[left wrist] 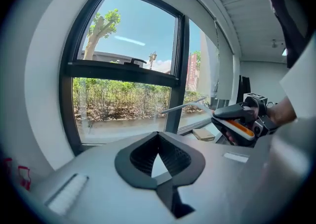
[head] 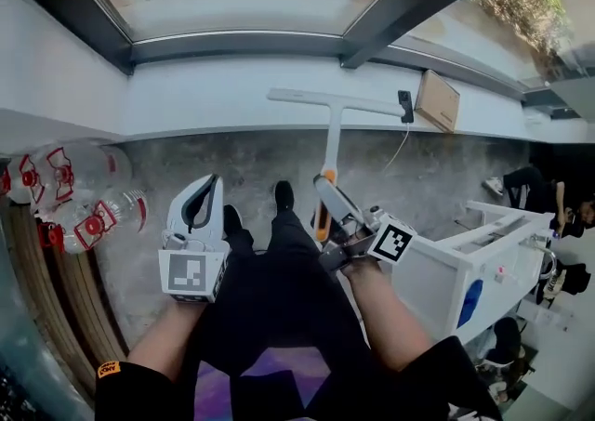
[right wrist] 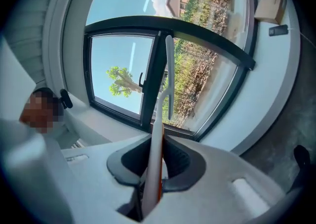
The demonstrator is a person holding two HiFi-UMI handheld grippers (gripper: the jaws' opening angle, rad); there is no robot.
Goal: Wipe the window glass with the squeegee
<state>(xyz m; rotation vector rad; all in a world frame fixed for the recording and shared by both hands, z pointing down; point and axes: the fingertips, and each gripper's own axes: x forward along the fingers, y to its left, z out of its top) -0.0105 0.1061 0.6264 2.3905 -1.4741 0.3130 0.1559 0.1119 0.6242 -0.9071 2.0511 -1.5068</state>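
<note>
Now right tool (right wrist: 157,161) pinches slim T-shaped squeegee (right wrist: 168,69).

A white window sill (head: 214,98) is carrying a cardboard box (head: 437,100) with a small black device (head: 405,105) just beside it. Clear plastic bottles (head: 88,196) are lying at left, seemingly on the grey floor (head: 186,159).

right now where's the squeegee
Head view, centre-right: the squeegee is clamped by its handle in the right gripper, its blade reaching forward toward the white window sill, just left of the cardboard box.
</note>
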